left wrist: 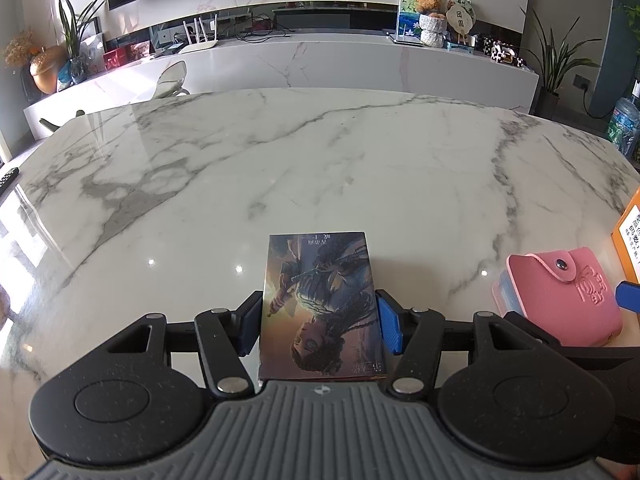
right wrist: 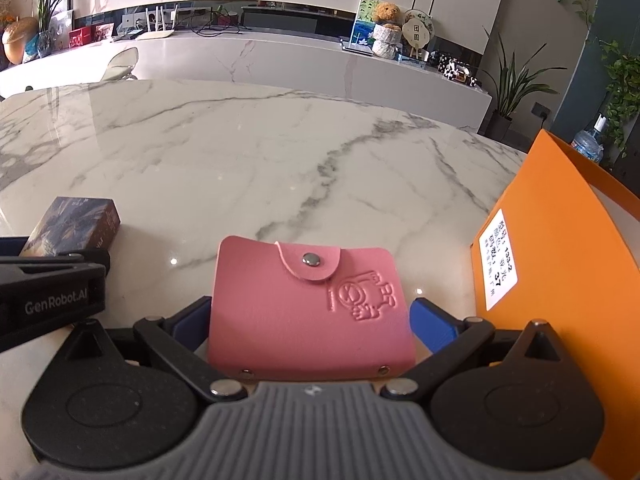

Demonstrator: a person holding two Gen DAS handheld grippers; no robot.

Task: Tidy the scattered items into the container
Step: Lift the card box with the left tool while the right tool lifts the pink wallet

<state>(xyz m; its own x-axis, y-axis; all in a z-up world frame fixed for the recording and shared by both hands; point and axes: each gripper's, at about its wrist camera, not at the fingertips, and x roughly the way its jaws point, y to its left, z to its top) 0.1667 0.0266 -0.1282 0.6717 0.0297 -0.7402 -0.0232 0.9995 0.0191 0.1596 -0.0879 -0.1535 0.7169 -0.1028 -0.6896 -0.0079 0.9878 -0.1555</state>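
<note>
A small picture-printed card box (left wrist: 320, 304) lies on the marble table (left wrist: 280, 168) between the blue pads of my left gripper (left wrist: 318, 320); the pads touch both its sides. It also shows in the right wrist view (right wrist: 74, 226). A pink snap-flap card wallet (right wrist: 308, 308) lies between the pads of my right gripper (right wrist: 310, 324); the left pad touches it, the right pad stands slightly off its edge. The wallet shows in the left wrist view (left wrist: 560, 296). An orange box (right wrist: 560, 264), the container, stands right of the wallet.
The left gripper body (right wrist: 52, 300) sits close to the left of the wallet. A low marble TV cabinet (left wrist: 320, 60) with plants and ornaments runs behind the table. A chair (left wrist: 172, 78) stands at the far table edge.
</note>
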